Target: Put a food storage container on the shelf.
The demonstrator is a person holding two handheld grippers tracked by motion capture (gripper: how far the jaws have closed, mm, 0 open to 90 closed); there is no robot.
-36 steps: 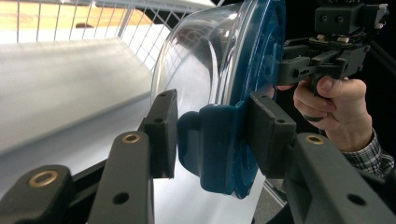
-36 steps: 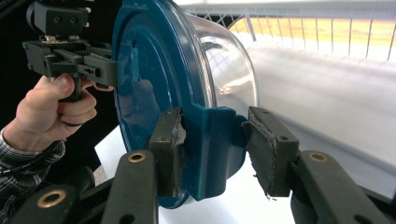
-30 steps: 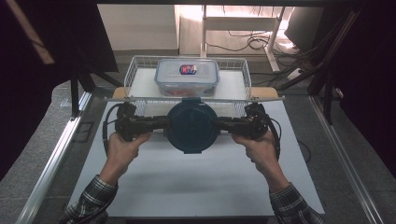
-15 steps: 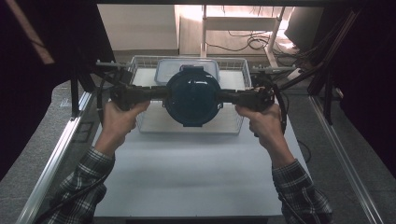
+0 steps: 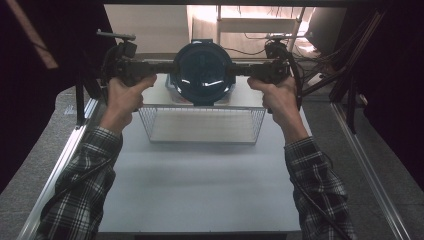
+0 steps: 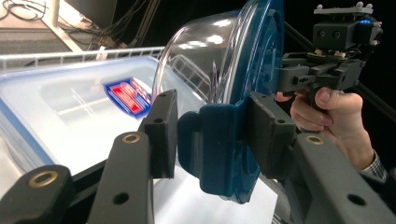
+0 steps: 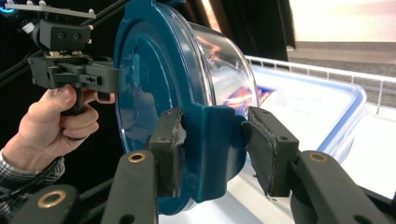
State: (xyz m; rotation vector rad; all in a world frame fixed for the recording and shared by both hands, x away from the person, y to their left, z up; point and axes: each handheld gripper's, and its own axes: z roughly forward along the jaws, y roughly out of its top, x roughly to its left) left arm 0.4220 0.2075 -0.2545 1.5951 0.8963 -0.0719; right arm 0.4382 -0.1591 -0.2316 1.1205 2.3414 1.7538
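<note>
Above the wire basket (image 5: 202, 125) on the white counter (image 5: 200, 185), a round glass container (image 5: 204, 72) with a dark blue lid is held level between both grippers. The left gripper (image 6: 212, 135) has its fingers clamped on one blue lid latch; the right gripper (image 7: 212, 149) is clamped on the opposite latch. Behind and below the container, a rectangular clear box (image 6: 84, 112) with a blue-rimmed lid and a red-and-blue label is seen in the basket. From above, most of that box is hidden by the raised container. What the box holds cannot be made out, possibly nothing. Cables (image 5: 250, 50) lie beyond the counter.
</note>
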